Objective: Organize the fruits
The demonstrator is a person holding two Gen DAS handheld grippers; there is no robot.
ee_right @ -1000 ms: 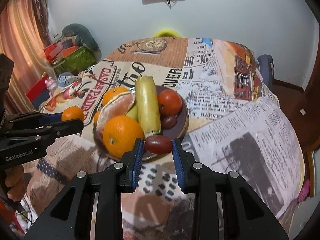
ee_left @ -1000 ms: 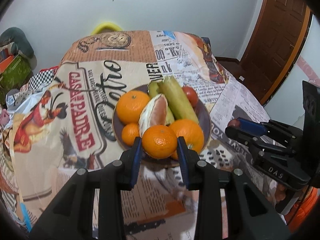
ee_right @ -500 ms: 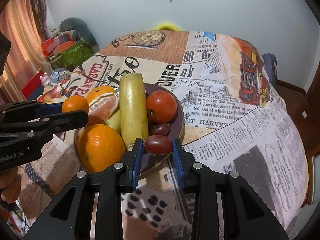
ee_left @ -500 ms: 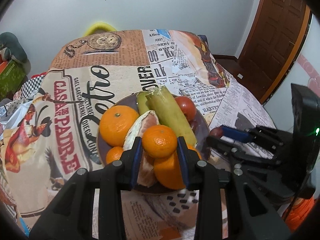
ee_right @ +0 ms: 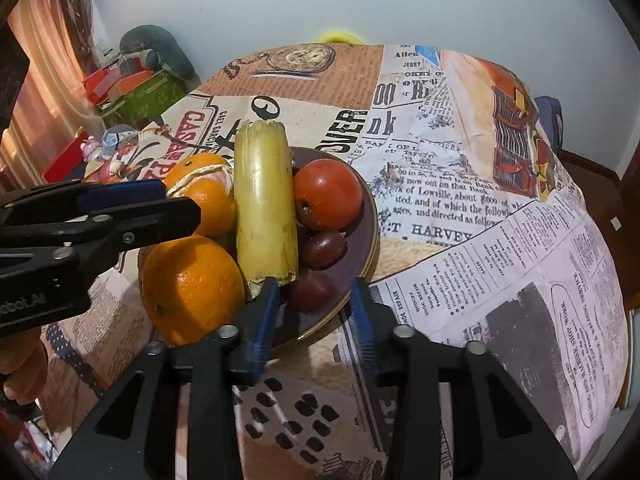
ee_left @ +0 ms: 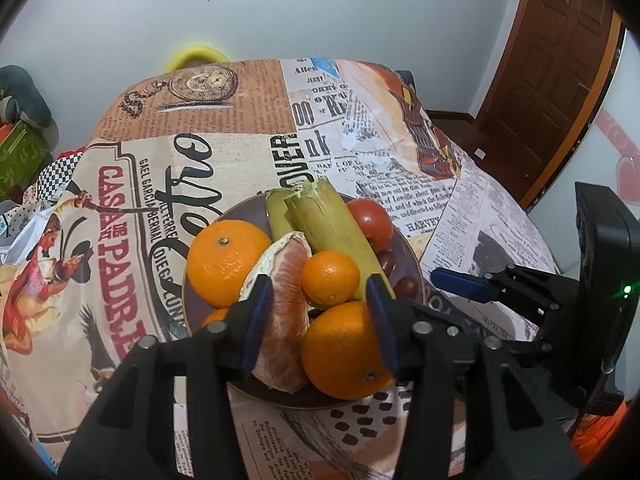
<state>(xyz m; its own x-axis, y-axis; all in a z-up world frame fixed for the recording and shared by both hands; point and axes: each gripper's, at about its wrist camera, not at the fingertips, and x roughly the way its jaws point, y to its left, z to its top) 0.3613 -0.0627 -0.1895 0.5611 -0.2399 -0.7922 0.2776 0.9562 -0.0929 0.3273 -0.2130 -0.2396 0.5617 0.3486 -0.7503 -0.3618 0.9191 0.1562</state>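
A dark plate (ee_left: 412, 264) (ee_right: 370, 236) holds large oranges (ee_left: 226, 262) (ee_right: 192, 286), a peeled grapefruit segment (ee_left: 284, 312), a yellow-green stalk (ee_left: 332, 228) (ee_right: 264, 204), a tomato (ee_right: 326, 194) and dark red grapes (ee_right: 322, 244). My left gripper (ee_left: 318, 314) is open above the plate; a small mandarin (ee_left: 330, 278) rests on the pile just beyond its jaws. My right gripper (ee_right: 314, 316) is open at the plate's near rim, with a grape (ee_right: 310, 290) lying on the plate between its fingertips (ee_right: 266, 312).
The table wears a newspaper-print cloth (ee_left: 208, 160) (ee_right: 480, 208). A brown door (ee_left: 552, 72) stands at the right. Boxes and clutter (ee_right: 132, 92) sit on the left. A yellow chair back (ee_left: 196, 56) shows behind the table.
Both grippers opened. The left one let the mandarin go onto the fruit pile. The right one let the grape go onto the plate near its rim.
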